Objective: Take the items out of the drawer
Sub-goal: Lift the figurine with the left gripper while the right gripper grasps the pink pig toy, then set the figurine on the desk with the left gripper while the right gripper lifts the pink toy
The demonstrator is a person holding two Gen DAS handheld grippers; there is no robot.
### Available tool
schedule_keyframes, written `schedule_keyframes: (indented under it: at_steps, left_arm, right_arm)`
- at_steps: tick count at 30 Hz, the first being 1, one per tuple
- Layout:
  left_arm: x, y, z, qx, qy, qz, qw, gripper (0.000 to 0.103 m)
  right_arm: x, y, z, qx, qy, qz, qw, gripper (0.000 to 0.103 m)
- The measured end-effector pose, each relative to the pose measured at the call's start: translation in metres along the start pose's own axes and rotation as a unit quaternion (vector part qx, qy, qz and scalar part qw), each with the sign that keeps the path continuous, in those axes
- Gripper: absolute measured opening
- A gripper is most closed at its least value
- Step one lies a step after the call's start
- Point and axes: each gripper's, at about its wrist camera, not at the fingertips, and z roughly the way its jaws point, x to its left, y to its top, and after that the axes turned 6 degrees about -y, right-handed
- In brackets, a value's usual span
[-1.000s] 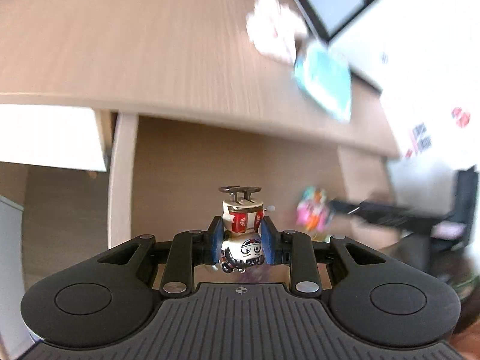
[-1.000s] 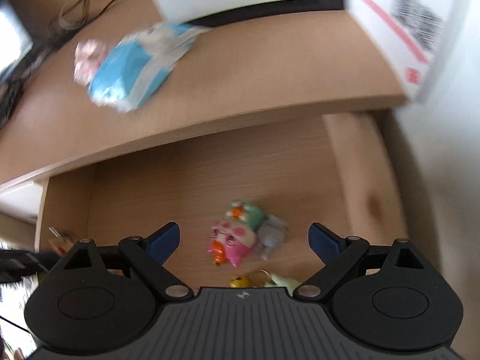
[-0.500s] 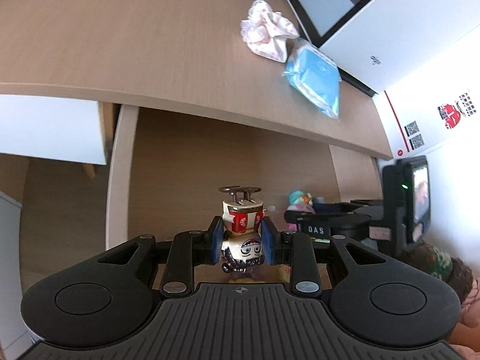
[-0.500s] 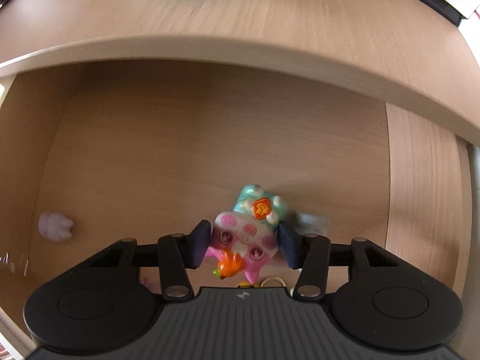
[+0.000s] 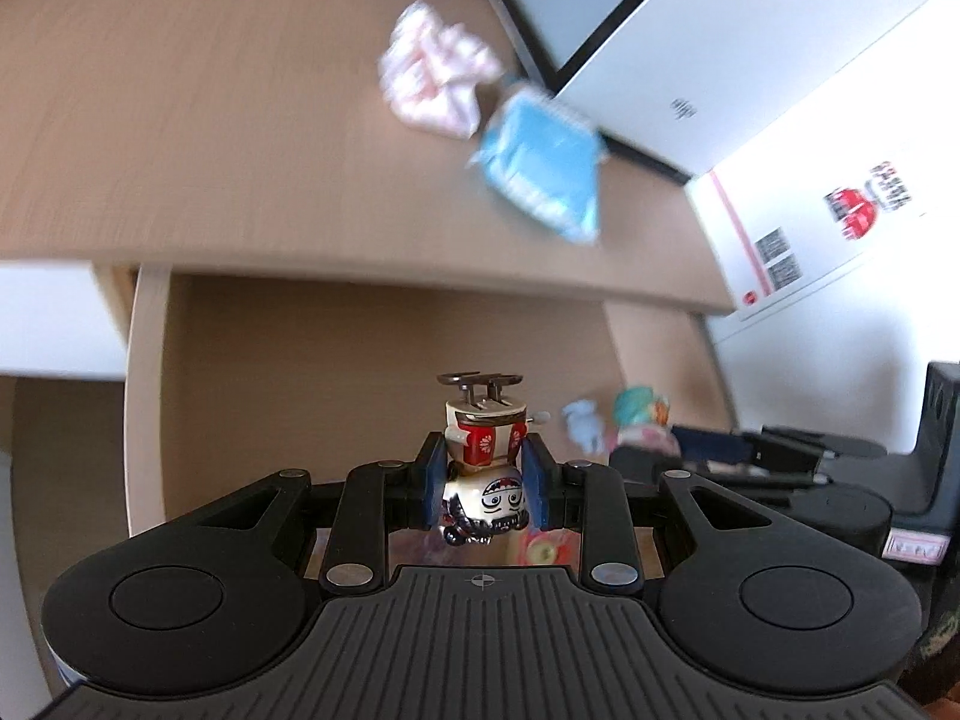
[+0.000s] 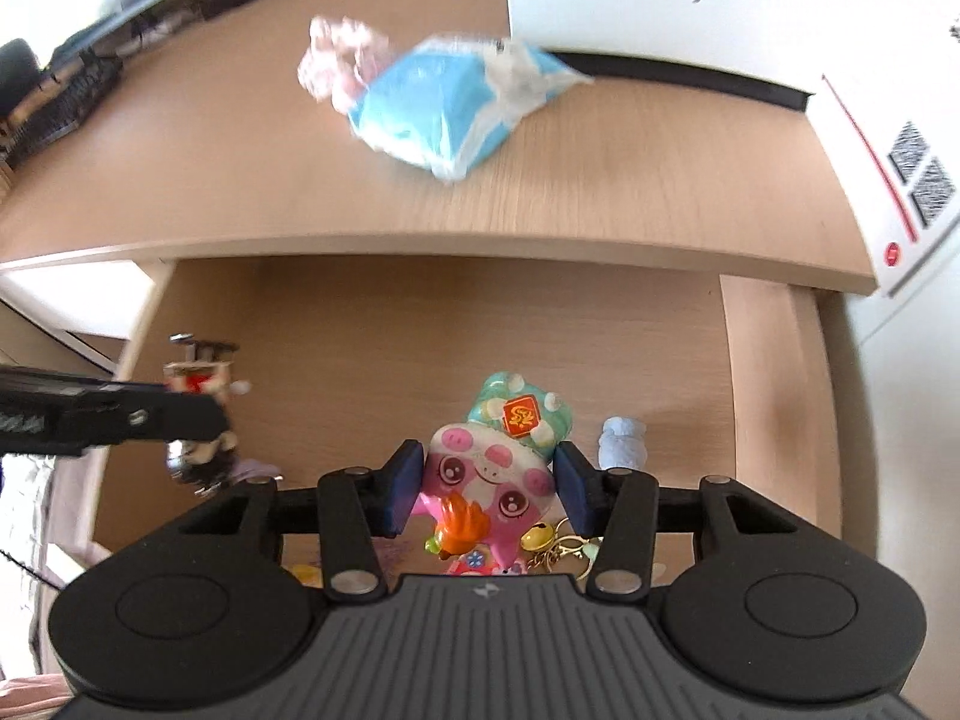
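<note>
My left gripper (image 5: pixel 485 483) is shut on a small red and white figurine (image 5: pixel 487 438), held above the open wooden drawer (image 5: pixel 360 372). In the right wrist view my right gripper (image 6: pixel 487 486) is shut on a pink pig toy with a teal hat (image 6: pixel 498 462), its blue pads pressing on both sides. A keychain with a yellow bell (image 6: pixel 555 540) hangs by the toy. A small pale blue toy (image 6: pixel 624 441) lies on the drawer floor (image 6: pixel 420 330). The left gripper (image 6: pixel 120 414) and its figurine (image 6: pixel 198 369) show at the left.
On the desk top above the drawer lie a blue packet (image 6: pixel 444 114) and a crumpled pink wrapper (image 6: pixel 336 54). A white box (image 6: pixel 660 0) and a carton with QR codes (image 6: pixel 900 180) stand at the back right. A keyboard (image 6: pixel 60 102) sits far left.
My right gripper went from open above the pig toy to shut on it, then lifted it off the drawer floor. My left gripper drifted slightly with the figurine still held.
</note>
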Motion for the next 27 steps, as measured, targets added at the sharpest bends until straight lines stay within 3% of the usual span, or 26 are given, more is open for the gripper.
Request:
schedule_keyframes:
  at_steps: [7, 15, 21, 23, 27]
  left_arm:
    - [-0.017, 0.023, -0.021, -0.072, -0.012, 0.029, 0.9969, 0.030]
    - [-0.029, 0.061, -0.025, -0.141, 0.028, 0.055, 0.9881, 0.030]
    - [-0.005, 0.088, -0.012, -0.196, 0.053, -0.001, 0.9791, 0.030]
    - [-0.001, 0.096, -0.018, -0.219, 0.033, -0.020, 0.9750, 0.030]
    - [-0.006, 0.110, -0.025, -0.238, 0.016, -0.006, 0.9710, 0.030]
  right_arm:
    - [-0.020, 0.006, -0.016, -0.018, -0.011, 0.015, 1.000, 0.048]
    - [-0.028, 0.004, -0.023, -0.028, -0.009, 0.023, 0.999, 0.048]
    - [-0.031, 0.002, -0.018, -0.021, -0.006, 0.025, 0.999, 0.048]
    - [-0.033, 0.001, -0.019, -0.022, -0.008, 0.028, 0.999, 0.048]
    - [-0.038, 0.003, -0.020, -0.028, -0.007, 0.032, 0.999, 0.048]
